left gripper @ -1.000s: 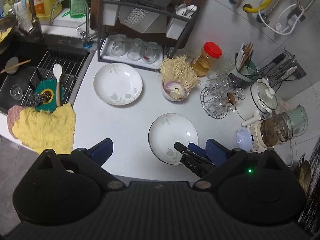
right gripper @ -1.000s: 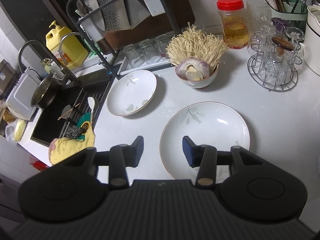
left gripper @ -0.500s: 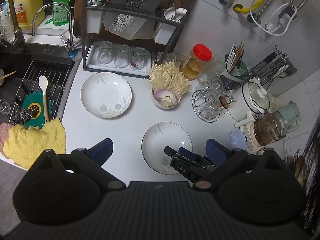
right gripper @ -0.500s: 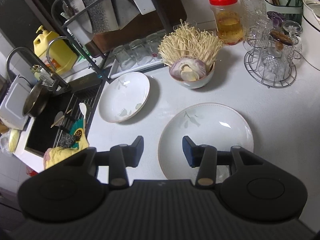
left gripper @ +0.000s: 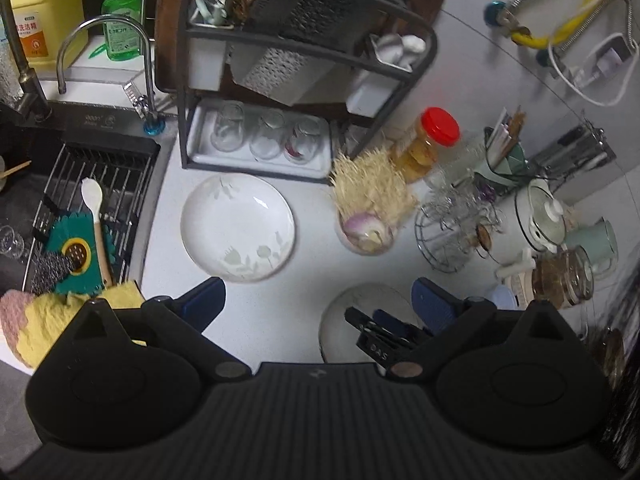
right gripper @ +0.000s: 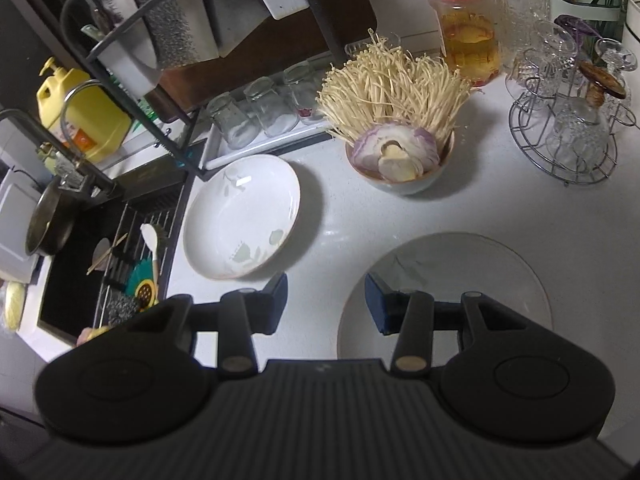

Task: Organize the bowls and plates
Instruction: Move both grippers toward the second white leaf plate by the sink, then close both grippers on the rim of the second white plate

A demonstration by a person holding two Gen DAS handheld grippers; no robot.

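- The landmark is the bowl of mushrooms (right gripper: 400,160), which stands on the white counter (right gripper: 500,208); long thin mushrooms and a cut purple onion fill it
- One white plate (right gripper: 240,216) with a pale leaf print lies flat on the counter to the left of the bowl of mushrooms, near it but not touching; nothing lies on it
- A second white plate (right gripper: 448,264) lies flat on the counter in front of the bowl of mushrooms, closer to the cameras; it is in shadow
- The right tool (right gripper: 326,302) hangs over the counter in front of the bowl of mushrooms; its two blue pads are apart with nothing between them; its right finger (right gripper: 376,304) is over the left rim of the shadowed plate; I cannot tell if it touches
- The left tool (left gripper: 318,300) is wide apart and holds nothing; it hangs over the counter in front of the bowl of mushrooms, to its left, above bare counter between the two plates
- A black dish rack (left gripper: 304,64) with upside-down glasses stands behind the bowl of mushrooms, to its left; a jar with a red lid (right gripper: 466,24) stands right behind the bowl
- The sink (left gripper: 60,200) is far to the left of the bowl of mushrooms, past the first plate
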